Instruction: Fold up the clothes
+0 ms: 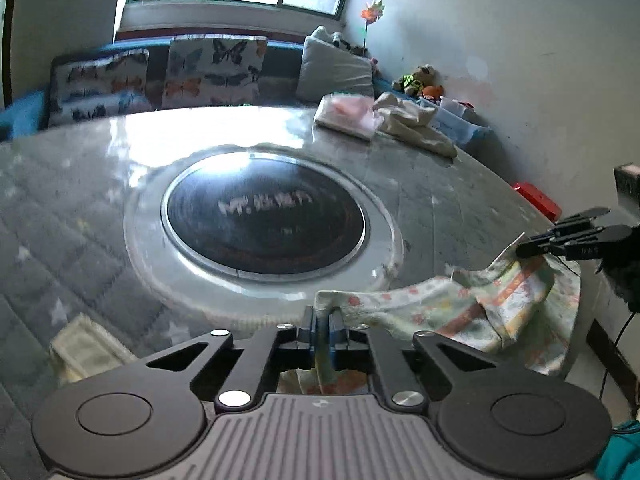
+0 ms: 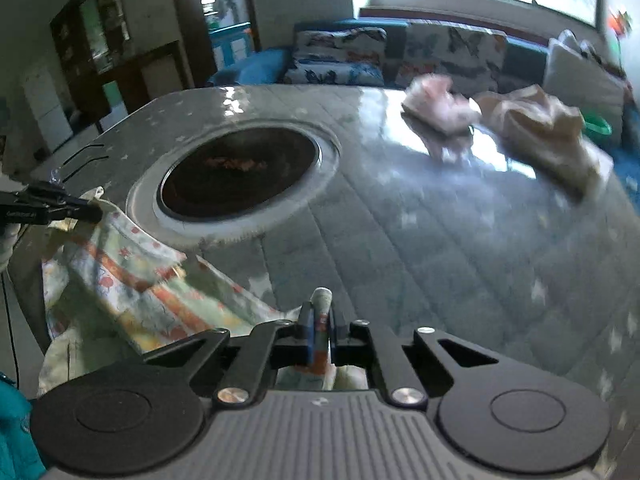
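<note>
Printed garment (image 1: 500, 312): pale cream-green ground, small red-orange motifs, orange and yellow bands. Table (image 1: 80, 220): glossy grey, quilted line pattern, pale star flecks; round inset (image 1: 266, 216) dark brown-black with a silver ring. Folded pink cloth (image 1: 348, 114) and beige cloth (image 1: 416, 124) at the far edge. Cushions (image 1: 214, 72): white with orange, blue and black butterflies, on a blue sofa (image 2: 256, 70). Plain grey pillow (image 1: 336, 68). Both gripper bodies black, blue pads (image 1: 316, 332). Teal sleeve (image 2: 14, 432). Red box (image 1: 538, 200).

text: blurred white lettering | on: dark round insert (image 1: 264, 216) in table | readable: no
</note>
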`<action>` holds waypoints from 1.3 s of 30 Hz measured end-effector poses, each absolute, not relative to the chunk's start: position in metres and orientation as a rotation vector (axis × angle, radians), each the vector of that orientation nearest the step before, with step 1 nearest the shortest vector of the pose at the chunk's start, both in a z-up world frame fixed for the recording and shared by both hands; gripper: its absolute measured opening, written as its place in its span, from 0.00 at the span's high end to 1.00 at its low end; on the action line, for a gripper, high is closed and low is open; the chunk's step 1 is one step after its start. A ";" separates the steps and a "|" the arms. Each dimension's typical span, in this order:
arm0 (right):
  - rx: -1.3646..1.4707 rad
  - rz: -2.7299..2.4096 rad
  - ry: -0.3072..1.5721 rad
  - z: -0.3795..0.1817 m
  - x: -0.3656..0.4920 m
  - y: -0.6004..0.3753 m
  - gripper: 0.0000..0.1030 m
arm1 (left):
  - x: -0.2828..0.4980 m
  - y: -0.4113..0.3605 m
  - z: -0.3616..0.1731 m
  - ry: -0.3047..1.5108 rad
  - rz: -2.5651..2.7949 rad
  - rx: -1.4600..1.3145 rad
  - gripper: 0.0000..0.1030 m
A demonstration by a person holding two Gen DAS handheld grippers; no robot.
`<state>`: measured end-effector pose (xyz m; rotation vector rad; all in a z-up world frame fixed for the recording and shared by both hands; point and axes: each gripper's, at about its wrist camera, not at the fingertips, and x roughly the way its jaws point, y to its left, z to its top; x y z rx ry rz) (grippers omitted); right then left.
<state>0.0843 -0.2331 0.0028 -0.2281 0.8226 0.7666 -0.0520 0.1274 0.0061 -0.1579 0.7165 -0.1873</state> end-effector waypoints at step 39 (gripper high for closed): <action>-0.339 0.777 0.762 -0.045 0.245 -0.039 0.68 | 0.154 0.221 -0.043 0.721 0.159 0.015 0.86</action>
